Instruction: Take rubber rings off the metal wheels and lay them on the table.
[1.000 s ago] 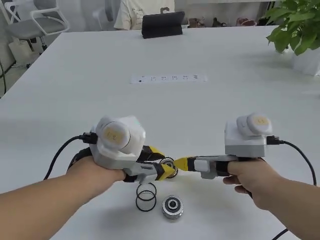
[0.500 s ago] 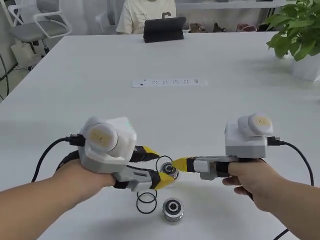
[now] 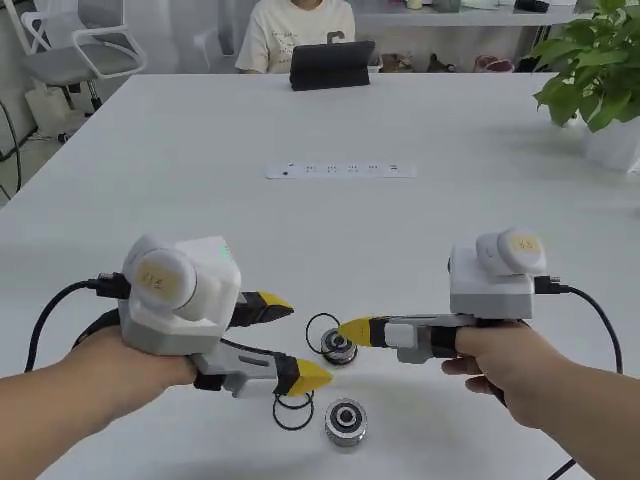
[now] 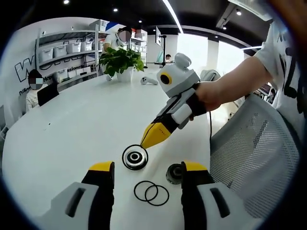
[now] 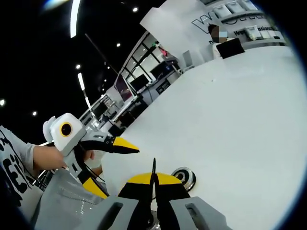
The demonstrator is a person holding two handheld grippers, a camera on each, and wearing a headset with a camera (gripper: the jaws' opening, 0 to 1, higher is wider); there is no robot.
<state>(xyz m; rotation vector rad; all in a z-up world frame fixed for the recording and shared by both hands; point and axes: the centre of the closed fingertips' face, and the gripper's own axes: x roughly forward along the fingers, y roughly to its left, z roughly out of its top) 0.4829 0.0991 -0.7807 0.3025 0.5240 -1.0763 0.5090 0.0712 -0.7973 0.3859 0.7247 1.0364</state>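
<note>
The thin black rubber ring point(image 3: 311, 327) stands as a loose loop at the upper left side of a small round metal wheel point(image 3: 338, 348), which rests on the white surface point(image 3: 400, 240). I cannot tell whether the ring is fully clear of the wheel. My right claw point(image 3: 350, 330) has its yellow tips pressed together at the ring's near edge. In the right gripper view a thin black line point(image 5: 153, 166) rises from between those tips, so the claw looks pinched on the ring, with the wheel point(image 5: 183, 178) lying just beyond and to the side.

In the left gripper view the right claw point(image 4: 147, 142) points down at the rim of that wheel point(image 4: 135, 158).

My left claw point(image 3: 300, 340) stands wide, gripping nothing, its two yellow tips either side of the work and just short of the wheel. Two loose black rubber rings point(image 3: 292, 408) lie overlapping flat on the surface below it. A second metal wheel point(image 3: 345, 417) sits just beside them, apart from the first.
</note>
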